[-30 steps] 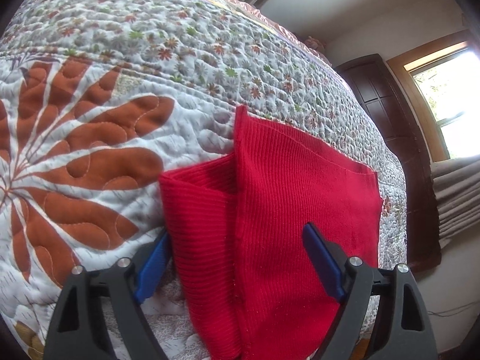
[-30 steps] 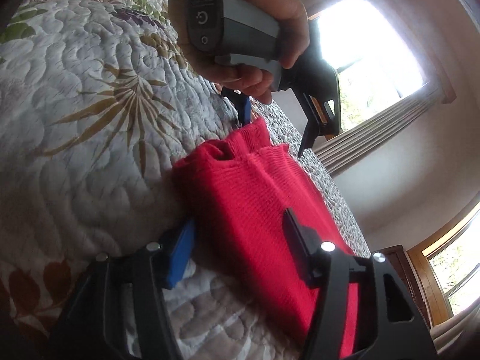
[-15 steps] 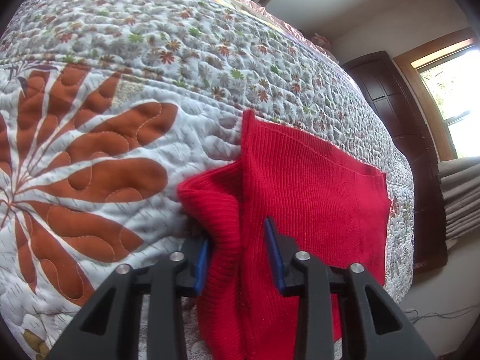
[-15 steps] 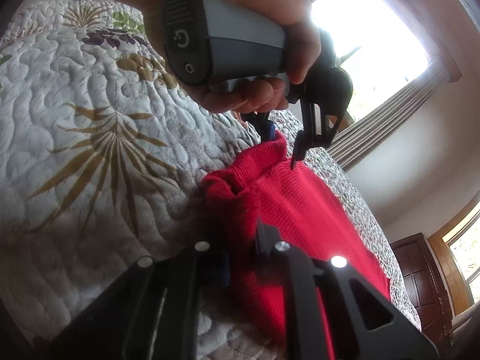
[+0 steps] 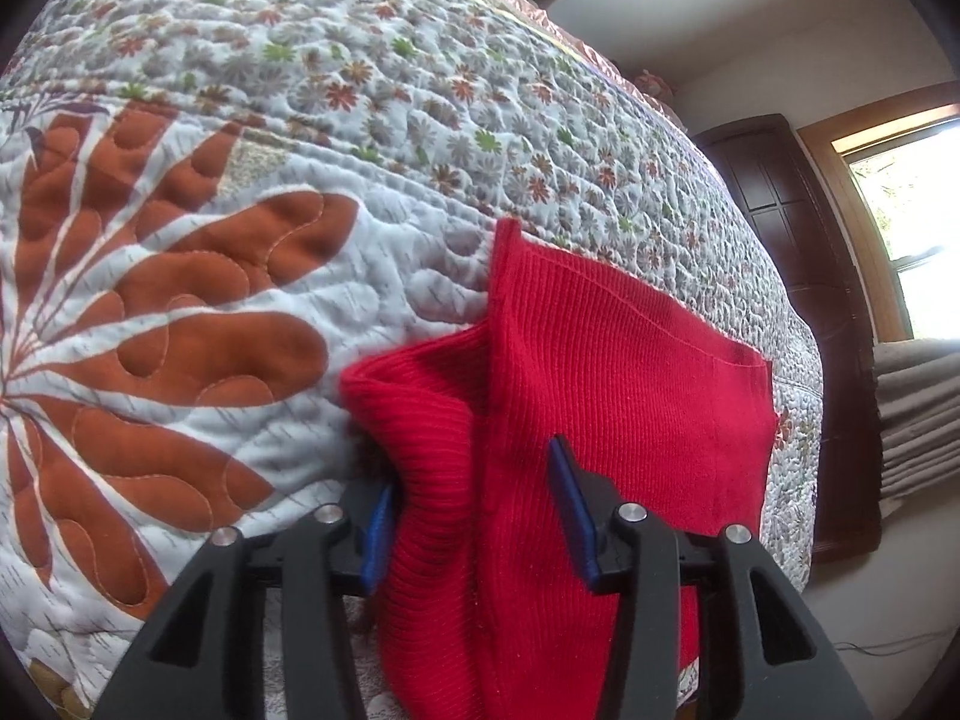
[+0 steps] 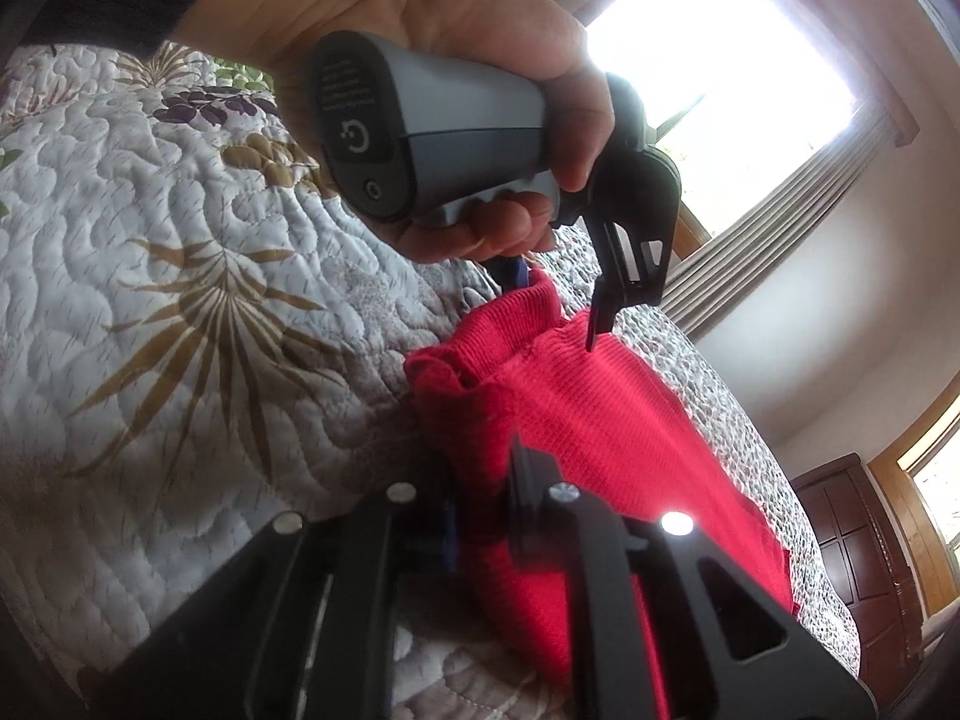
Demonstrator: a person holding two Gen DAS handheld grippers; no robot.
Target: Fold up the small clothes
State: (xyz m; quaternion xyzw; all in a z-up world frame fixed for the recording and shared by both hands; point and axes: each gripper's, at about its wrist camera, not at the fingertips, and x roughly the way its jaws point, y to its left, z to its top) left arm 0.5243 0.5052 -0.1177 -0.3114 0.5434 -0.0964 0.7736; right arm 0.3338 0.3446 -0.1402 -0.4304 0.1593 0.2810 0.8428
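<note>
Here the red ribbed knit garment (image 5: 618,396) lies on the quilted bedspread (image 5: 252,276), its bunched near edge pinched between the left gripper (image 5: 474,510) fingers and also between the right gripper (image 6: 483,516) fingers.

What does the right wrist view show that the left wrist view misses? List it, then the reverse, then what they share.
Only the right wrist view: the person's hand around the grey handle of the left gripper, whose fingers pinch the far end of the red knit garment, and a golden palm-leaf print.

Only the left wrist view: the big rust-orange flower print and the garment's straight stitched hem.

Both: the garment on the quilted bedspread, each gripper clamping bunched cloth, and the dark wooden door.
</note>
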